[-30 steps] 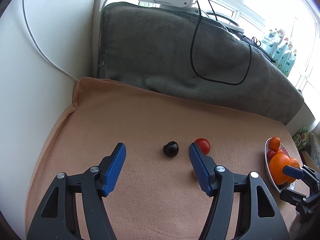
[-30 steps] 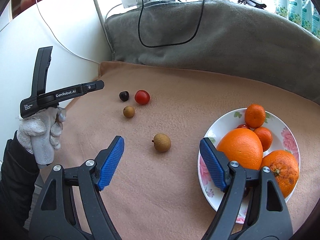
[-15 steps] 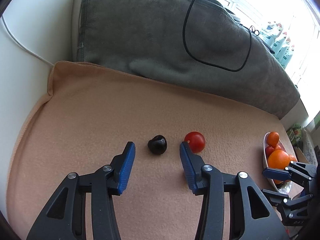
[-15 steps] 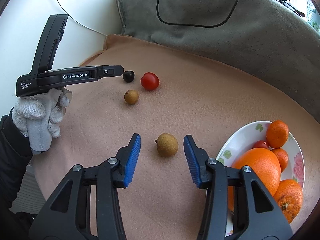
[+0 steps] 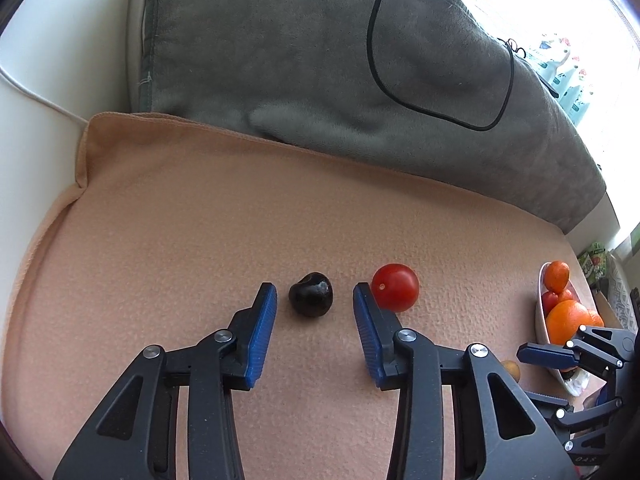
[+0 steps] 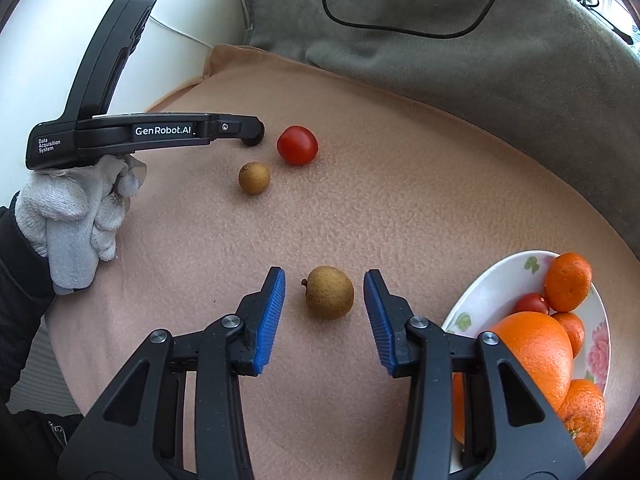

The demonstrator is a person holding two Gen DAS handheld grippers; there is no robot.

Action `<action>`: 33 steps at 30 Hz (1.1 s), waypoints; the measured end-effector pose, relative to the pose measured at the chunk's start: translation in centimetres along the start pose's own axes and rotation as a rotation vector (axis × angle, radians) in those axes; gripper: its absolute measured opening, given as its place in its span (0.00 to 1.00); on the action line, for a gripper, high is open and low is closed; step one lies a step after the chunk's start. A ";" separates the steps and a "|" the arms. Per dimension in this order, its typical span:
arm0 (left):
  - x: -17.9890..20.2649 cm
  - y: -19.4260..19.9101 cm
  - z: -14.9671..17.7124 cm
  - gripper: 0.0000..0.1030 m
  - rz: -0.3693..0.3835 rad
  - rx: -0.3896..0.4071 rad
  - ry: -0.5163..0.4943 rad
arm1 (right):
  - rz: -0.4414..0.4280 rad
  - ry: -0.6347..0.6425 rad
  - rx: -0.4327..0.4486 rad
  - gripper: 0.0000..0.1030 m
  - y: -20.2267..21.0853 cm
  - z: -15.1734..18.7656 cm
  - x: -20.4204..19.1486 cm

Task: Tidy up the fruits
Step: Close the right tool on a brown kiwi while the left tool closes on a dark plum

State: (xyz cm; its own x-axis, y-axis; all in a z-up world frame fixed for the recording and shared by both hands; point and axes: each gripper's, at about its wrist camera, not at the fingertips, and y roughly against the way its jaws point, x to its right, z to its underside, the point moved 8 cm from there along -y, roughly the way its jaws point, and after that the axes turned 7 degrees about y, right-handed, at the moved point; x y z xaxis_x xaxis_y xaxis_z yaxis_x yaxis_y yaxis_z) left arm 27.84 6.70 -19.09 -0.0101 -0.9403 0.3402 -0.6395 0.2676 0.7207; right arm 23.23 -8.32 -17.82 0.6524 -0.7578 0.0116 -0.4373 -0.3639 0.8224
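On the peach cloth two brown longans are counted, one between the closing, not yet touching jaws of the right gripper, one near a red tomato. Only in the left view is the dark fruit seen, untouched between the closing left gripper. A plate of oranges is placed beside.

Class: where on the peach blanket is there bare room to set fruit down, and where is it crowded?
Free: blanket between cherry tomato and plate; also the strip below the grey cushion. Crowded: the plate.
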 end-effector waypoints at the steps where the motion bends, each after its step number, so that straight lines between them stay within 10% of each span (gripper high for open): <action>1: 0.0 -0.1 0.0 0.37 0.000 -0.002 0.001 | 0.001 0.004 -0.001 0.41 -0.1 0.0 -0.1; 33: 0.1 -0.6 0.0 0.22 -0.022 0.010 -0.015 | 0.015 -0.020 0.011 0.29 -0.7 0.8 -0.2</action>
State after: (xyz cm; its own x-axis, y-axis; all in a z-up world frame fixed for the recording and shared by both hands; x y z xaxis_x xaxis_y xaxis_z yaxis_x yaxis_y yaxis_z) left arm 28.20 6.41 -19.50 -0.0070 -0.9491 0.3150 -0.6476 0.2443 0.7218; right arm 22.93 -8.30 -18.87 0.6331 -0.7740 0.0126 -0.4538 -0.3579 0.8161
